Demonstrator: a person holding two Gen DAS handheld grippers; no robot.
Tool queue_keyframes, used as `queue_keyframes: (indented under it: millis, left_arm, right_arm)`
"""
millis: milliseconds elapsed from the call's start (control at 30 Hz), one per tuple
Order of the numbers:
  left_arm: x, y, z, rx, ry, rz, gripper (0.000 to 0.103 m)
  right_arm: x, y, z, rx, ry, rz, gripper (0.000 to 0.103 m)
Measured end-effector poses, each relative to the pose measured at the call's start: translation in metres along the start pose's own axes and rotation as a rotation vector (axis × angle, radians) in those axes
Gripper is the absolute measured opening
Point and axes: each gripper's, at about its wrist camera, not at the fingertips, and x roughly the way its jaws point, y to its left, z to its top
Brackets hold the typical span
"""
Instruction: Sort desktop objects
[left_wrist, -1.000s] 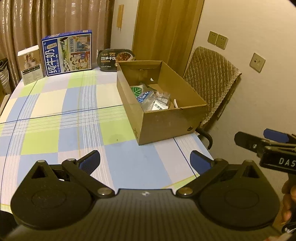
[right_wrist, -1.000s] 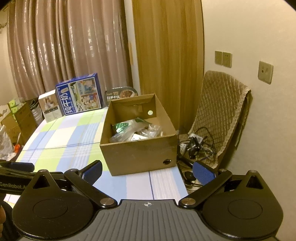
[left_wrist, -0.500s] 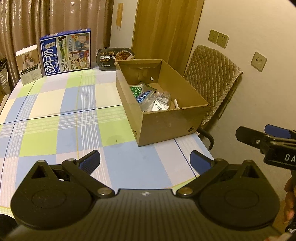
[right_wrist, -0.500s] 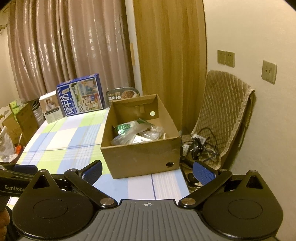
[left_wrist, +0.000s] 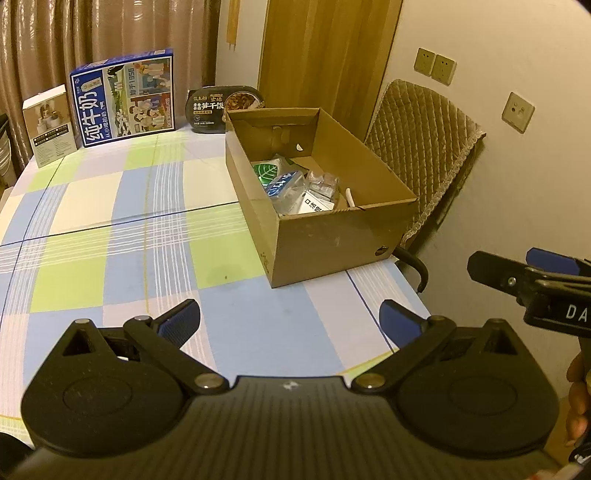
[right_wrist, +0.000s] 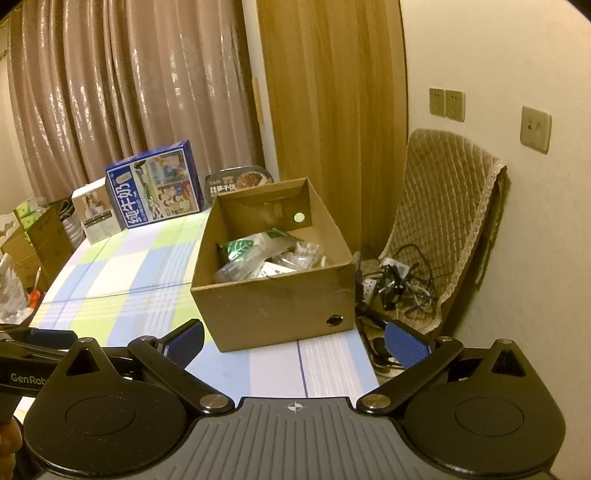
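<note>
1. landmark: open cardboard box (left_wrist: 325, 236) on the checked tablecloth (left_wrist: 122, 236), at the table's right edge.
2. inside the box: a green leaf-print packet (left_wrist: 266, 172), clear plastic wrappers (left_wrist: 320, 184), a white labelled item (left_wrist: 314, 204), all heaped together.
3. left gripper (left_wrist: 290, 320) hangs short of the box, fingers spread wide, holding nothing.
4. right gripper (right_wrist: 295, 341) near the box's front right corner, fingers wide apart, nothing between them.
5. beyond the box: a blue milk carton case (left_wrist: 123, 99), a black meal tray (left_wrist: 224, 108) and a small white box (left_wrist: 50, 125).
</note>
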Motion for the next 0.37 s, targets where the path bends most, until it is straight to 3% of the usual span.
queue_keyframes:
  millis: [367]
  left_arm:
    - [0.0034, -0.0021, 0.0, 0.011, -0.009, -0.001, 0.101]
  right_arm:
    - [0.0026, -0.0016, -0.0017, 0.004, 0.006, -0.001, 0.101]
